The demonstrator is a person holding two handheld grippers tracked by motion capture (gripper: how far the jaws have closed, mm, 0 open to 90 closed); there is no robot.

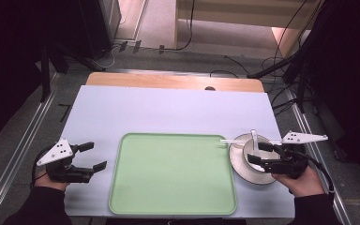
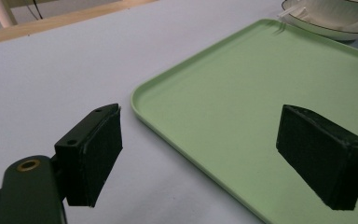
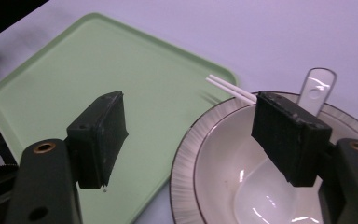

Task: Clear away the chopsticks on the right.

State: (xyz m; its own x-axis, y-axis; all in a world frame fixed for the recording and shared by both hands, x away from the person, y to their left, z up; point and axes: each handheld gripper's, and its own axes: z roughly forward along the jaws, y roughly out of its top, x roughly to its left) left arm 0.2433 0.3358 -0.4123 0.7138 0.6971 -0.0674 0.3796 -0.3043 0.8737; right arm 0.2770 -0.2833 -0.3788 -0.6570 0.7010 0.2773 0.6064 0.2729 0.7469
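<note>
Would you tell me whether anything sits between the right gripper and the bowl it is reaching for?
Nothing visible does. The right gripper hangs open straight over the bowl, which holds a clear spoon and stands on a plate.

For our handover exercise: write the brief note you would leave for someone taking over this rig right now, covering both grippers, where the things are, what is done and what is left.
Left gripper: open, nothing between its fingers, beside the left edge of the green tray.
Right gripper: open, holding nothing, over the near rim of the bowl; one finger is over the bowl, the other above the tray edge.
Things: the bowl sits on a plate right of the tray, with a clear spoon inside. White chopsticks lie across the far rim, tips over the tray corner.
Done: nothing is on the tray yet.
Left: probably grip the bowl's rim and move the set onto the tray.
</note>
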